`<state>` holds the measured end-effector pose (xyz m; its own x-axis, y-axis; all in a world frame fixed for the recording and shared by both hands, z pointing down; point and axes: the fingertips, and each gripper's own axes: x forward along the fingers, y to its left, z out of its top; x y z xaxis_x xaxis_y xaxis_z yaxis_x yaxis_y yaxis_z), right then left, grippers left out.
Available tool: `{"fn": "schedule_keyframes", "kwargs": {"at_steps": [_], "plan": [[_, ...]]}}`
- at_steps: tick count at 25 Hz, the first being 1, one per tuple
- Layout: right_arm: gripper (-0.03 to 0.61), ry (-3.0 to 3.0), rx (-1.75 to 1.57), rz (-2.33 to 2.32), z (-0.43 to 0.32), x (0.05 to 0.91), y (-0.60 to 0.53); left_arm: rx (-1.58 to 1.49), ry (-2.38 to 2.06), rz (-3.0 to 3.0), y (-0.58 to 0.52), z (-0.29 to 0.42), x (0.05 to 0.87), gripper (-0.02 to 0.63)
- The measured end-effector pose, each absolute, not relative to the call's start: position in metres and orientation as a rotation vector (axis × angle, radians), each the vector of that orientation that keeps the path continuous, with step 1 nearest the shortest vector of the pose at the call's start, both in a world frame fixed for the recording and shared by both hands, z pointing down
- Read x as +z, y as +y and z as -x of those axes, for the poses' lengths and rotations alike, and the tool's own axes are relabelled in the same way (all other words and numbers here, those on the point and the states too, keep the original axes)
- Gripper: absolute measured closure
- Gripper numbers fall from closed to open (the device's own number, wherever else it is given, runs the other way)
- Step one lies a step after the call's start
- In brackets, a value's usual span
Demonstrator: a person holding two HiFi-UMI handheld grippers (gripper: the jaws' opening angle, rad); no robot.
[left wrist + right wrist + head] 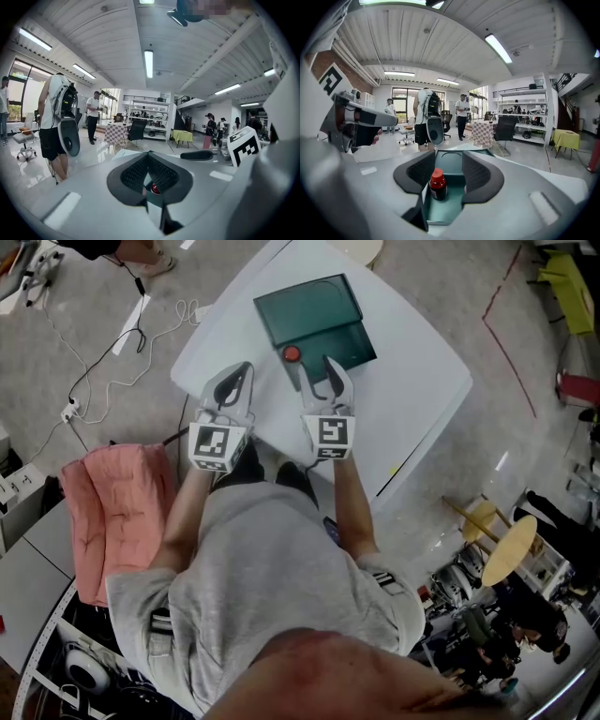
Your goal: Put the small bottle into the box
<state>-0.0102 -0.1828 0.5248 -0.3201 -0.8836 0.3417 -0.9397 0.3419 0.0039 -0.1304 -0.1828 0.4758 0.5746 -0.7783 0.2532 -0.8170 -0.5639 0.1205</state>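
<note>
A small dark bottle with a red cap (292, 353) stands upright inside the open green box (309, 310), at its near left corner, on the white table (412, 381). My right gripper (326, 371) hovers just in front of the box, its jaws open. In the right gripper view the bottle (437, 183) shows between the spread pads, untouched, on the box floor (445, 208). My left gripper (234, 379) hangs to the left of the box with its fingertips together and nothing in them. In the left gripper view only the red cap (154, 188) peeks through under the closed tips (147, 157).
The box lid (305, 306) lies flat behind the tray. A pink cloth (112, 512) is on the person's left, and cables (103, 371) trail over the floor. Several people stand in the room beyond (424, 122). Table edges fall away left and right.
</note>
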Motion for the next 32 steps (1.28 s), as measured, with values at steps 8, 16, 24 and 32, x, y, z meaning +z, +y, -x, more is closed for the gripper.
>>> {"fn": "schedule_keyframes", "kwargs": {"at_steps": [8,16,24,32], "plan": [[0.454,-2.271,0.195,-1.842,-0.037,0.479,-0.16,0.199,-1.249,-2.687,-0.171,0.099,0.446,0.603],[0.511,-2.155,0.148,-2.024,-0.09,0.452,-0.116,0.164,-1.133,-2.773,-0.148,0.056,0.426,0.603],[0.562,-1.975,0.126,-2.228,-0.15,0.441,-0.065,0.159,-0.963,-2.854,-0.118,0.006,0.423,0.603],[0.575,-1.827,0.118,-2.367,-0.193,0.432,-0.013,0.159,-0.797,-2.915,-0.091,-0.038,0.422,0.603]]}}
